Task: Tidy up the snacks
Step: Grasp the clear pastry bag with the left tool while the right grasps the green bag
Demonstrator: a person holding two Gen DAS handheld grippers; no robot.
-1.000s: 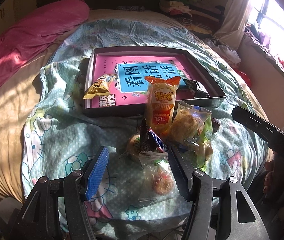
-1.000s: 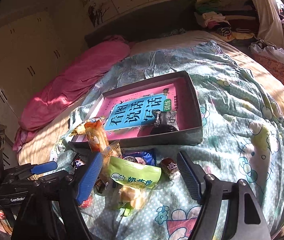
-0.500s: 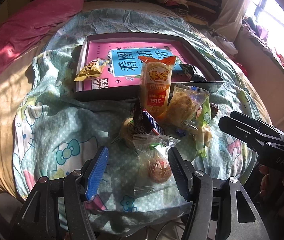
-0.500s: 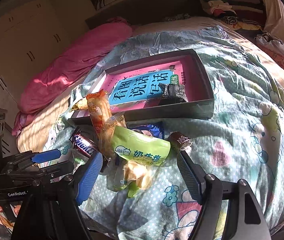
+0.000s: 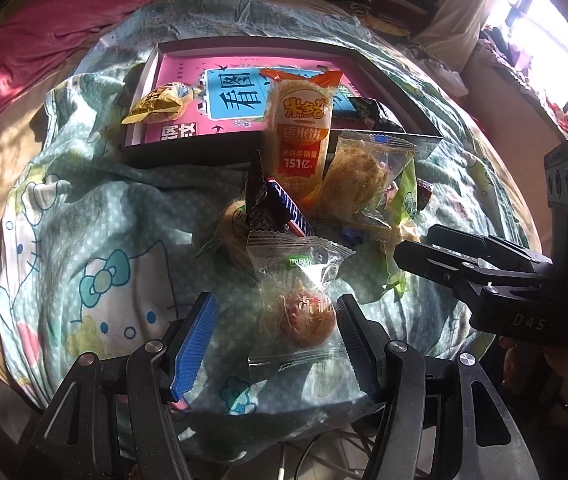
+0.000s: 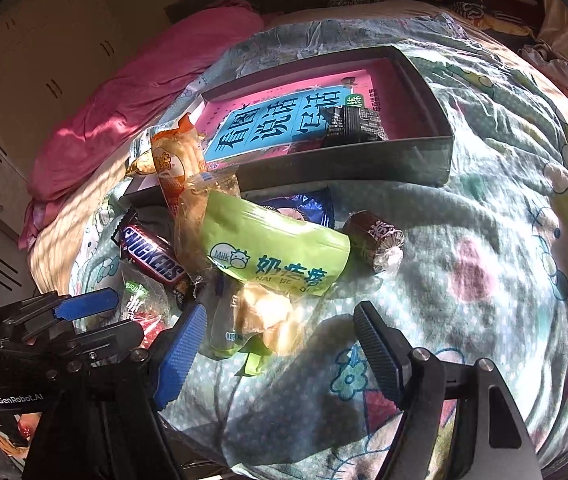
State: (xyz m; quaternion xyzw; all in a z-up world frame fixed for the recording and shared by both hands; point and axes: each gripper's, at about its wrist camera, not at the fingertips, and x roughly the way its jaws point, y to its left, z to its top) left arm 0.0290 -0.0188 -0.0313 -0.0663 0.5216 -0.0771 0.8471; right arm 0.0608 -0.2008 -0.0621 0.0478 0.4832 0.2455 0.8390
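1. Left gripper (image 5: 276, 340): jaws apart, nothing clamped. A clear-wrapped pastry (image 5: 307, 320) lies on the quilt (image 5: 96, 240) between the fingers, and neither pad presses on it.
2. Right gripper (image 6: 280, 344): jaws apart, nothing clamped. The near end of a green milk-snack bag (image 6: 276, 256) lies between the fingers, closer to the blue pad; whether that pad touches it I cannot tell.
3. The snack pile sits on the quilt just in front of the tray (image 5: 395, 80). Beyond the pastry come a Snickers bar (image 5: 284, 212), a round cake (image 5: 232, 224) partly under it, a floss bun (image 5: 359, 184) in clear wrap, and an orange rice-cracker pack (image 5: 299, 136) leaning up against the tray's near wall.
4. Only the right view shows plainly a blue packet (image 6: 307, 204) behind the green bag and a brown-wrapped sweet (image 6: 379, 240) beside it.
5. Only the left view shows plainly the yellow packet (image 5: 164, 104) resting on the tray's left wall.
6. Count in the tray: one pink book (image 6: 280, 120) with a blue panel and one black packet (image 6: 355, 124) lying on it.
7. Count overall: two grippers, one tray, one book, at least ten snacks.
8. Farthest, a pink blanket (image 6: 132, 100) lies along the bed's left edge.
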